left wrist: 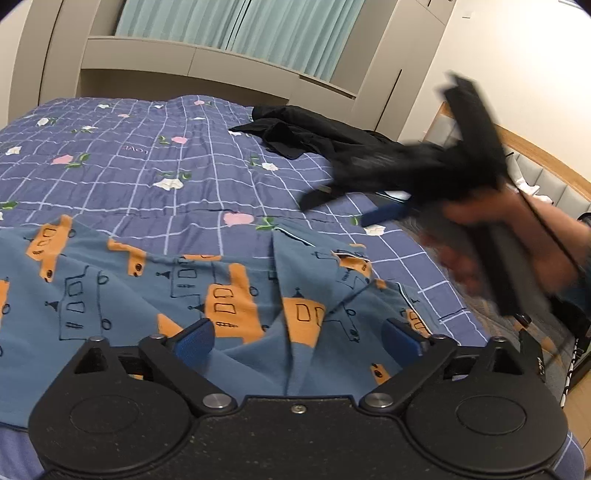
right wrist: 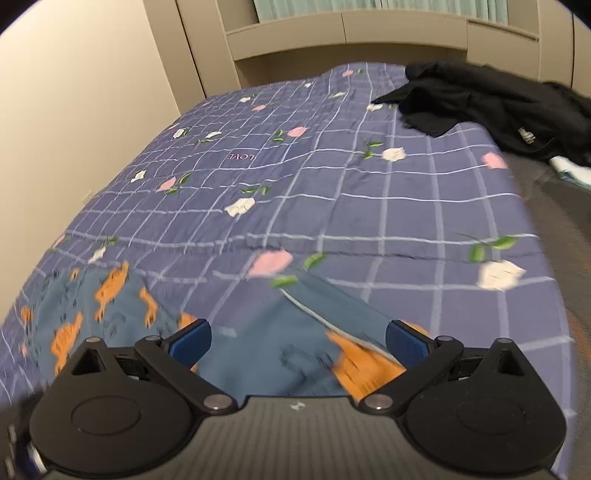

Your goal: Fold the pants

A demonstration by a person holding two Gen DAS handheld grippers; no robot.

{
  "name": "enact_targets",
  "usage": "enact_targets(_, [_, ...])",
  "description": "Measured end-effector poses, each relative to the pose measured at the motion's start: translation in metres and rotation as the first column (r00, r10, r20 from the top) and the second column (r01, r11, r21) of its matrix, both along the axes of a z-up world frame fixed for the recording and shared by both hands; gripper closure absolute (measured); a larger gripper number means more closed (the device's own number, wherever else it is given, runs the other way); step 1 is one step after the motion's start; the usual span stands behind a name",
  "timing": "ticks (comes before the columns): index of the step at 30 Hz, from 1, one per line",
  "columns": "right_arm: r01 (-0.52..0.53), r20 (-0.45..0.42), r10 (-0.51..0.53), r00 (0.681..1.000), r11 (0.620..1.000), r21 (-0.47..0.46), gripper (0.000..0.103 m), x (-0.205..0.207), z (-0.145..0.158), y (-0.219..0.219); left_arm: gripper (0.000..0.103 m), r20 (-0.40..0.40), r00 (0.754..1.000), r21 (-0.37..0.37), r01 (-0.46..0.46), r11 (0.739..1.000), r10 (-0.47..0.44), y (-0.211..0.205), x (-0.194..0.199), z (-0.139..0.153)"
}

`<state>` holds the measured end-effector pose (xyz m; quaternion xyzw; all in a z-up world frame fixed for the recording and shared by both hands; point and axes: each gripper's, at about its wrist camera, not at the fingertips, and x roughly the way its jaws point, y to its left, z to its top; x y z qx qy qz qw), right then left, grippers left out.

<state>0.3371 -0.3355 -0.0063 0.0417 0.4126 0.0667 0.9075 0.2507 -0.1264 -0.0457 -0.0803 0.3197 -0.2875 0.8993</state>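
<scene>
Pants (left wrist: 177, 291) of soft blue-grey cotton, printed with orange blocks and thin black line drawings, lie spread on the near part of the bed, rumpled into shallow folds with one raised crease running down the middle and a pale piped edge along the far hem. Under them we see a quilted bedspread (left wrist: 155, 162) in purple-blue, crossed by a white grid and scattered with pink and white flowers on green leaves. Our left tongs (left wrist: 297, 338) hang just over the pants with their blue-padded fingers spread wide and nothing gripped; cloth shows between the pads, but they do not press on it. Our right tongs (right wrist: 298, 341) also stand wide apart above the right-hand edge of the pants, empty, and that view is smeared by motion. From the left wrist camera we see the right tongs as a blurred black shape held in a hand (left wrist: 517, 240) over the right side of the bed. Farther back on the right a crumpled black garment (right wrist: 491, 99) lies on the bedspread, well apart from the pants. Beyond the bed stand beige cabinets (left wrist: 207, 62) with pale green curtains (left wrist: 240, 22) above them.
</scene>
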Motion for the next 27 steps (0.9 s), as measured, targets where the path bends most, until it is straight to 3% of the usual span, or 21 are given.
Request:
enact_targets(9, [0.112, -0.139, -0.116, 0.984, 0.993, -0.03, 0.026, 0.071, -0.026, 0.027, 0.03, -0.065, 0.998, -0.038, -0.012, 0.999, 0.01, -0.003, 0.005, -0.007])
enact_targets(12, [0.133, -0.18, -0.135, 0.974, 0.991, -0.025, 0.037, 0.08, -0.034, 0.033, 0.046, -0.092, 0.996, -0.038, -0.012, 0.999, 0.008, -0.004, 0.007, -0.011])
enact_targets(15, [0.127, -0.193, -0.141, 0.971, 0.988, -0.084, 0.043, 0.087, -0.037, 0.044, 0.058, -0.121, 0.993, -0.035, -0.016, 0.999, 0.011, -0.004, 0.01, -0.014])
enact_targets(17, [0.11, -0.2, -0.138, 0.97, 0.983, -0.147, 0.051, 0.09, -0.038, 0.052, 0.073, -0.132, 0.991, -0.035, -0.013, 0.999, 0.009, -0.004, 0.011, -0.015])
enact_targets(19, [0.098, -0.206, -0.137, 0.969, 0.978, -0.187, 0.065, 0.093, -0.04, 0.058, 0.088, -0.137, 0.991, -0.021, -0.011, 1.0, 0.008, -0.005, 0.012, -0.015])
enact_targets(20, [0.097, -0.206, -0.139, 0.969, 0.975, -0.2, 0.069, 0.093, -0.04, 0.06, 0.092, -0.137, 0.991, -0.014, -0.01, 1.0, 0.008, -0.005, 0.012, -0.015])
enact_targets(22, [0.103, -0.203, -0.149, 0.968, 0.971, -0.218, 0.083, 0.093, -0.039, 0.059, 0.095, -0.137, 0.991, -0.009, -0.012, 1.0, 0.01, -0.005, 0.012, -0.014])
enact_targets(27, [0.128, -0.186, -0.153, 0.971, 0.982, -0.141, 0.093, 0.086, -0.033, 0.046, 0.101, -0.095, 0.995, 0.016, -0.01, 1.0, 0.011, -0.006, 0.007, -0.007])
